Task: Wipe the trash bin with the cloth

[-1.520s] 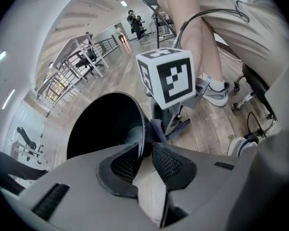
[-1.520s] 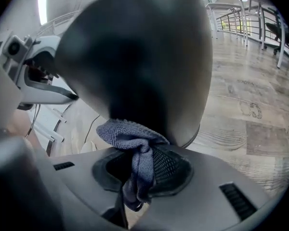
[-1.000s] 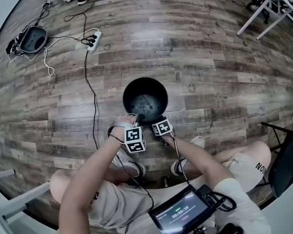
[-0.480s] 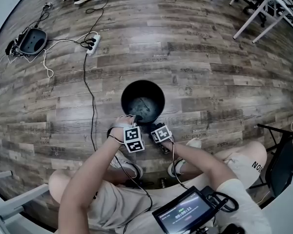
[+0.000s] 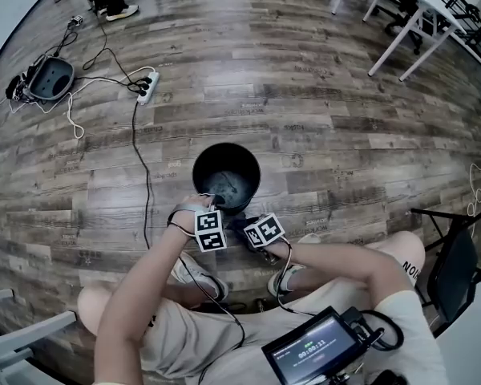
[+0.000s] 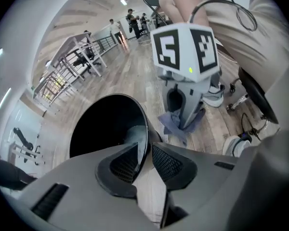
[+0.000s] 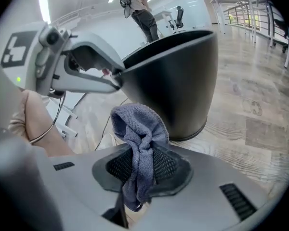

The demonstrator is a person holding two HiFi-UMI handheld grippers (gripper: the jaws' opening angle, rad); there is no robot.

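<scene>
A black round trash bin (image 5: 226, 175) stands on the wood floor in front of my knees. My left gripper (image 5: 211, 204) is shut on the bin's near rim (image 6: 145, 134), one jaw inside and one outside. My right gripper (image 5: 246, 229) is shut on a blue-grey cloth (image 7: 139, 150), bunched between its jaws. The cloth (image 6: 179, 123) hangs just beside the bin's outer wall (image 7: 183, 81), low on its near side; whether it touches the wall I cannot tell.
A black cable (image 5: 140, 159) runs along the floor left of the bin to a white power strip (image 5: 147, 87). White table legs (image 5: 393, 38) stand at the far right. A black chair (image 5: 457, 271) is at my right. My shoes (image 5: 194, 275) are just behind the grippers.
The head view has shifted, so the bin and both grippers sit lower-left in frame. The right gripper with the cloth has dropped a little down the bin's near side. The left gripper's hold is unchanged.
</scene>
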